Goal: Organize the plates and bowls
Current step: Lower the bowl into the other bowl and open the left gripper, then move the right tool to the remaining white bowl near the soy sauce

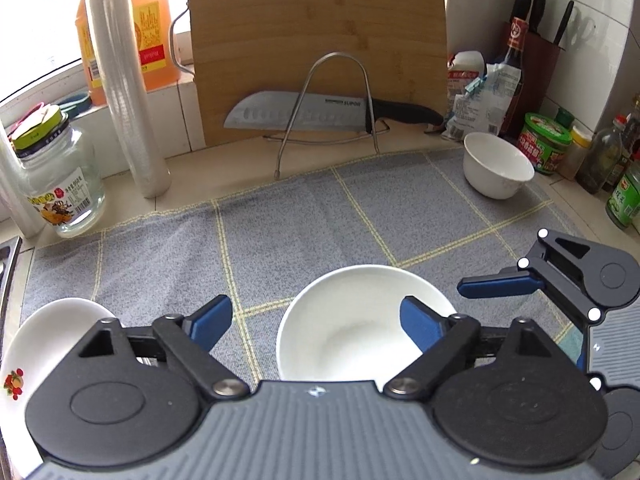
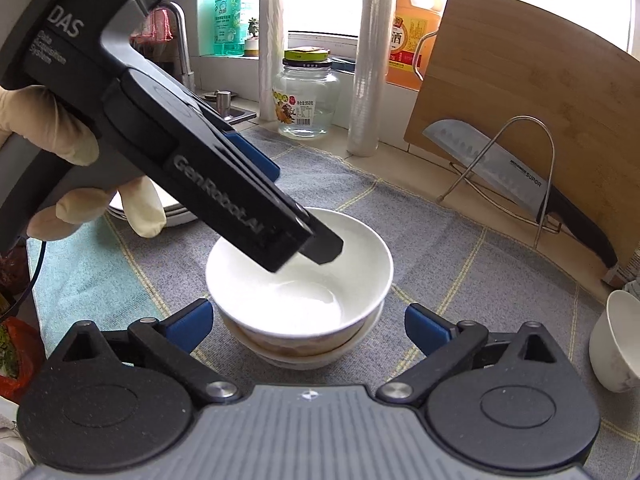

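Note:
A white bowl (image 1: pixel 352 320) sits nested on another bowl (image 2: pixel 304 354) on the grey checked cloth (image 1: pixel 280 232). My left gripper (image 1: pixel 316 320) is open just above the stack, its right finger over the bowl's inside. My right gripper (image 2: pixel 308 324) is open, its fingers standing either side of the stack without touching it; it shows at the right edge of the left wrist view (image 1: pixel 532 280). A second white bowl (image 1: pixel 498 165) stands at the cloth's far right. White plates (image 1: pixel 48 340) with a fruit print lie stacked at the left.
A bamboo cutting board (image 1: pixel 316 40) leans on the wall with a knife (image 1: pixel 320 114) on a wire rack. A glass jar (image 1: pixel 60 176), cling-film rolls (image 1: pixel 124 80) and an oil bottle (image 1: pixel 152 32) stand at the left; sauce bottles and jars (image 1: pixel 544 140) at the right. The sink tap (image 2: pixel 180 40) is far left.

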A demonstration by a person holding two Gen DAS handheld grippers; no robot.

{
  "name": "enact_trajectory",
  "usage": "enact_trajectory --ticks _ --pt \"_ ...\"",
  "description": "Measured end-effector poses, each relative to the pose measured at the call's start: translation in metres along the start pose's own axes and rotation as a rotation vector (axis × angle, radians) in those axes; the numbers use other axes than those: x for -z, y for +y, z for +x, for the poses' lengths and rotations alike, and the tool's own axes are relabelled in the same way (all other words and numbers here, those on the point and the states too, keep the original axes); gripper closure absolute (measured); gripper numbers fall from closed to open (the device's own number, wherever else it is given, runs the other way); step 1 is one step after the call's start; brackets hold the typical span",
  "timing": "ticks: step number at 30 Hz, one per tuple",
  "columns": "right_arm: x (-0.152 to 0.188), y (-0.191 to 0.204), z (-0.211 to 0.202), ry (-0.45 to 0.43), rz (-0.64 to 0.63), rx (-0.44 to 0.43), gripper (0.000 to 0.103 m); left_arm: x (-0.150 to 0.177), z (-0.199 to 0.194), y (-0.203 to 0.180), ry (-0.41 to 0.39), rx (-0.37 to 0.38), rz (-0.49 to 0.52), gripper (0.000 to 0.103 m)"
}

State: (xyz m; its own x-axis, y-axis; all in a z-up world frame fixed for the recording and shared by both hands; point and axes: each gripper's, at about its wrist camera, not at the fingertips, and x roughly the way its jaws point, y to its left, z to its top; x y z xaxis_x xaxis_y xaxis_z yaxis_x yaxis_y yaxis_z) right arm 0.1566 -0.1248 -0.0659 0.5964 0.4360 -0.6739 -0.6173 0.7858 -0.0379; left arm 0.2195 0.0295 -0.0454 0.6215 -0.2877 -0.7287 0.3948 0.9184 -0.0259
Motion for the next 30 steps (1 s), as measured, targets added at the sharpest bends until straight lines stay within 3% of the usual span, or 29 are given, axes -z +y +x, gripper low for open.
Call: enact_trajectory --ticks 13,30 --pt "0.038 -0.045 -0.037 0.005 0.133 0.11 0.0 -0.013 -0.016 -0.025 -0.105 -0.015 -0.1 0.008" --pt "0.108 -0.178 -0.062 0.118 0.337 0.382 0.0 -0.038 0.042 -0.15 -0.098 0.16 0.102 0.007"
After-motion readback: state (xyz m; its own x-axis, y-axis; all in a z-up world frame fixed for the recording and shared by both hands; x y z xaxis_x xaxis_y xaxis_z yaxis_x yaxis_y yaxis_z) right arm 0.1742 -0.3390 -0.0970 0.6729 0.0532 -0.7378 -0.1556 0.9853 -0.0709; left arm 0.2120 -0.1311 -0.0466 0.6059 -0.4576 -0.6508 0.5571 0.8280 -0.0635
